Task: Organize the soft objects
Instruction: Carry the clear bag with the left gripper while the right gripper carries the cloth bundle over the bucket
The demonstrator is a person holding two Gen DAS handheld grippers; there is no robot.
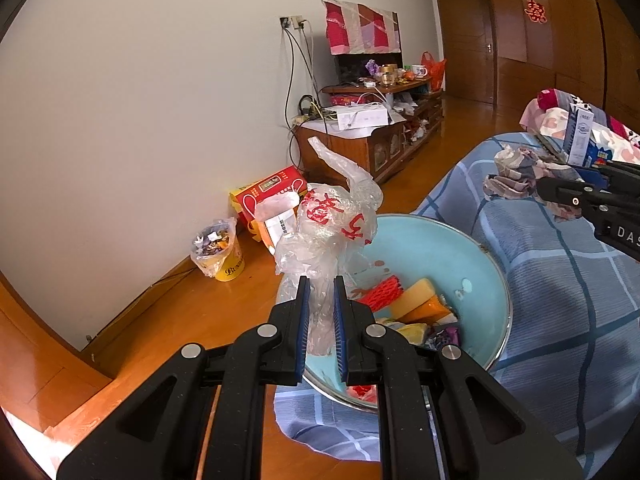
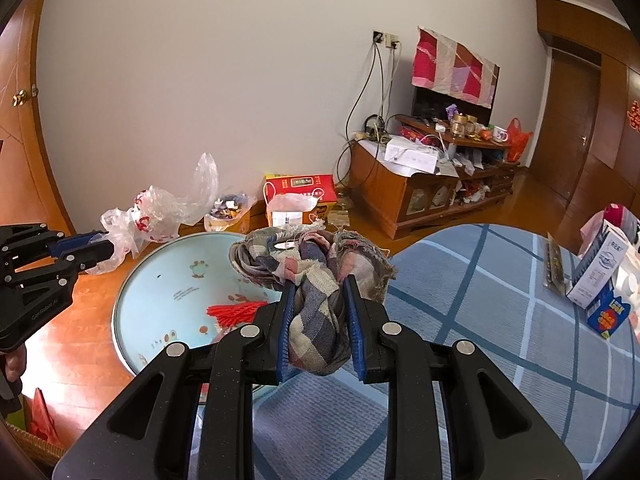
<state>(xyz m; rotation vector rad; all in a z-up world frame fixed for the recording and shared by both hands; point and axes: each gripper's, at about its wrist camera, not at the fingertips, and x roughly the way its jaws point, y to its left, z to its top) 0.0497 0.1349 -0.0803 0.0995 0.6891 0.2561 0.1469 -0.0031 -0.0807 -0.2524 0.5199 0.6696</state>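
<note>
The left gripper [image 1: 321, 300] squeezes a crinkly clear plastic bag [image 1: 332, 220] with red writing on it (too crumpled to read), held up over the edge of a round, smooth blue basin [image 1: 472, 256]. The right gripper [image 2: 318, 312] pinches a soft checked cloth [image 2: 312, 264] with frayed edges, held up between the basin and a blue checked tablecloth [image 2: 480, 300]. The right gripper's side reads "DAS". Inside the basin lie a red foam net [image 1: 384, 294] and yellow sponge blocks [image 1: 416, 298]. A yellow bucket [image 1: 229, 270] on the floor has writing starting "BUN".
</note>
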